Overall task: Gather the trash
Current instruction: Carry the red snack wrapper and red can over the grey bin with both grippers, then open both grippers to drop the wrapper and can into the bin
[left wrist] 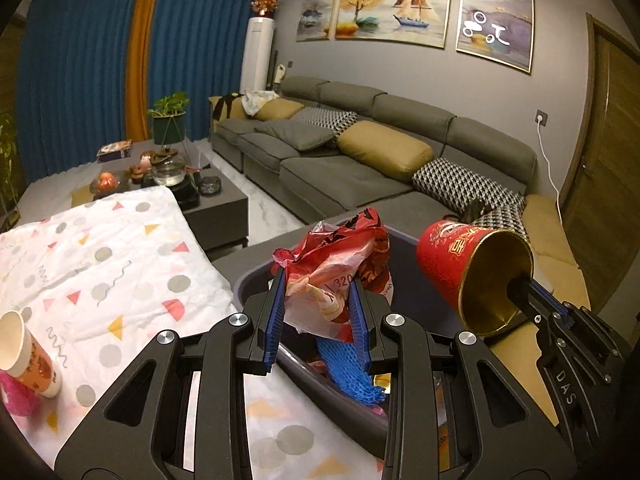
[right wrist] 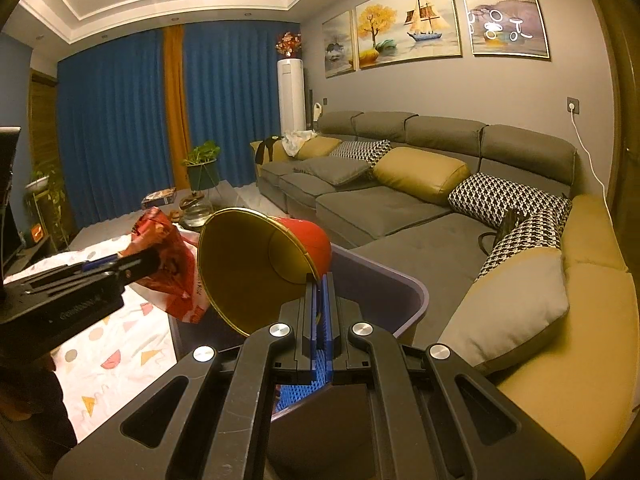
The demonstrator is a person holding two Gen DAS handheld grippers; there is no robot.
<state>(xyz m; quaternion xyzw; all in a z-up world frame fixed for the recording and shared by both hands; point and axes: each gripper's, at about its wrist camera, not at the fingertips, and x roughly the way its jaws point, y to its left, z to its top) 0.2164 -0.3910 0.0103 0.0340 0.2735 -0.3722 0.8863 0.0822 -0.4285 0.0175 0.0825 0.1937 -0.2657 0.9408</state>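
Observation:
My left gripper is shut on a crumpled red plastic wrapper and holds it over the dark grey trash bin. Blue foam netting lies inside the bin. My right gripper is shut on the rim of a red paper cup with a gold inside, tilted on its side above the bin. The cup also shows in the left wrist view, and the wrapper in the right wrist view. A white and orange paper cup stands on the patterned cloth at the far left.
A white cloth with coloured shapes covers the table left of the bin. A pink object sits by the standing cup. A grey sofa with cushions runs along the right. A low tea table with glassware stands farther back.

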